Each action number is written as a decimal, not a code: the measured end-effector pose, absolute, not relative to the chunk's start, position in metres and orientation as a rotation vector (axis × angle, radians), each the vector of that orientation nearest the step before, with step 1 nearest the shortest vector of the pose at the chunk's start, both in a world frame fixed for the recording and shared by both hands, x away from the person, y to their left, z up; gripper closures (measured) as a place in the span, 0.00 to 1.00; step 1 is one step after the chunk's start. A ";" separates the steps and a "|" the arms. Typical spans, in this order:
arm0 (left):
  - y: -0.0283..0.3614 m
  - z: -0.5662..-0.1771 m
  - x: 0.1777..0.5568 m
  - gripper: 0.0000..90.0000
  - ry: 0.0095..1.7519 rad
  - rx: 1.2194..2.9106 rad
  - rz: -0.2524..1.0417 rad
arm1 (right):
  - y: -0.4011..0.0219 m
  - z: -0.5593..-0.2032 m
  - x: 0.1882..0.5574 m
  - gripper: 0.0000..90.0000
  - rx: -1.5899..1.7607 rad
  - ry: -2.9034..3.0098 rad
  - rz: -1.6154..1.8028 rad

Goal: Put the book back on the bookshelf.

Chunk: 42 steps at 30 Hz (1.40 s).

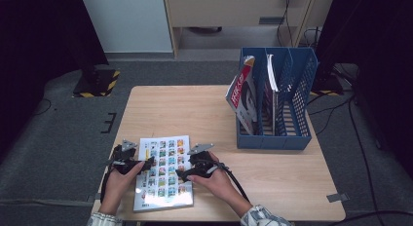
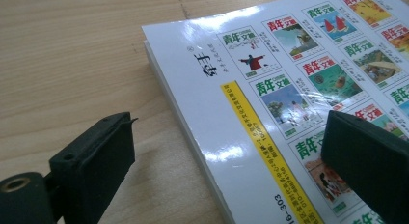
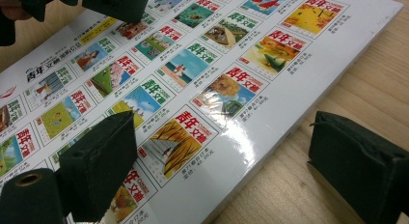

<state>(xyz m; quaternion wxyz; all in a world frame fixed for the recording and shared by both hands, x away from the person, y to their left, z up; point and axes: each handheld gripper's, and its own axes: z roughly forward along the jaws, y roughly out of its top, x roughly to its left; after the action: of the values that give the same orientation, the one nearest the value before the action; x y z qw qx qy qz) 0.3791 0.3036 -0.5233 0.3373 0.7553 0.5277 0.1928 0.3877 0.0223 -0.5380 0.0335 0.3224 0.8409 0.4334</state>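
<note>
Blue file rack (image 1: 297,84) holds upright magazines (image 1: 243,97); book (image 1: 164,171) lies flat.

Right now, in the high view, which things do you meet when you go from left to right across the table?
Left gripper → magazine lying flat → right gripper → magazine leaning in the rack → blue file rack.

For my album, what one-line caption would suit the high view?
Two hand-held grippers, left gripper and right gripper, straddle opposite edges of a magazine lying flat on the table.
</note>
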 end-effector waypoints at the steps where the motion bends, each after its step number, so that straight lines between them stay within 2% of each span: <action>1: 0.303 -0.524 0.379 0.05 1.379 1.958 0.481 | 0.022 -0.538 0.388 0.11 0.993 2.588 1.334; 7: 0.303 -0.528 0.380 0.05 1.440 1.907 0.372 | 0.022 -0.538 0.387 0.10 0.988 2.590 1.333; 18: 0.296 -0.528 0.381 0.05 1.404 1.924 0.355 | 0.023 -0.538 0.386 0.10 0.977 2.601 1.333; 25: 0.305 -0.524 0.381 0.23 1.481 1.822 0.313 | 0.025 -0.538 0.385 0.09 0.972 2.602 1.327; 33: 0.308 -0.506 0.372 0.40 1.419 1.751 0.335 | 0.025 -0.538 0.384 0.06 0.976 2.603 1.312; 36: 0.308 -0.503 0.370 0.43 1.385 1.748 0.313 | 0.025 -0.538 0.384 0.06 0.976 2.603 1.312; 39: 0.300 -0.509 0.371 0.49 1.345 1.780 0.162 | 0.025 -0.538 0.384 0.06 0.972 2.604 1.310; 42: 0.288 -0.509 0.372 0.46 1.337 1.866 0.238 | 0.024 -0.538 0.384 0.06 0.969 2.602 1.314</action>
<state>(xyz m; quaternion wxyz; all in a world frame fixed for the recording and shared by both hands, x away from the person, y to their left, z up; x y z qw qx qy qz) 0.3721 0.2883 -0.5094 0.4048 0.7392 0.5299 0.0942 0.3843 0.0245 -0.5382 0.0349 0.3154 0.8465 0.4274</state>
